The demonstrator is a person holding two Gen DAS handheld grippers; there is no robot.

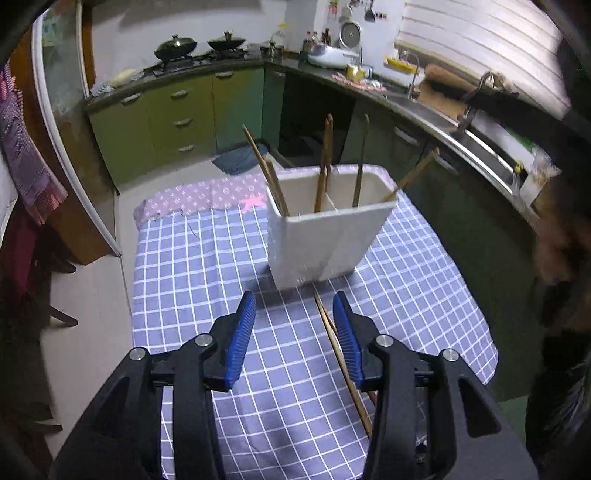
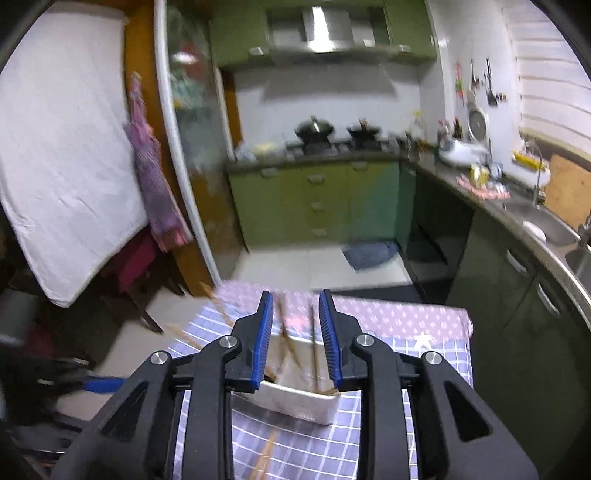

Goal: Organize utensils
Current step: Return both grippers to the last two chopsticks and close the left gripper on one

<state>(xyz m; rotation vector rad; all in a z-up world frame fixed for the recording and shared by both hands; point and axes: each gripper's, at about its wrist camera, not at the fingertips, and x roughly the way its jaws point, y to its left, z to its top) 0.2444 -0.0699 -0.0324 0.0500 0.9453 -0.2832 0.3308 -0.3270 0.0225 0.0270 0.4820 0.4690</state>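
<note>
Kitchen interior with an L-shaped run of green cabinets.

Two dark lidded woks [image 1: 199, 46] are seen on the hob beneath a steel extractor hood [image 2: 327, 27]; a stainless sink [image 1: 491, 147] is set under a white slatted blind [image 1: 480, 44], and pale floor tiles [image 2: 295, 264] are shown.

Open checked cloth [image 1: 207, 280] ahead-left of left tool [image 1: 294, 334]; straight ahead blocked by white holder [image 1: 325, 243] bristling with upright chopsticks [image 1: 325, 162].
</note>
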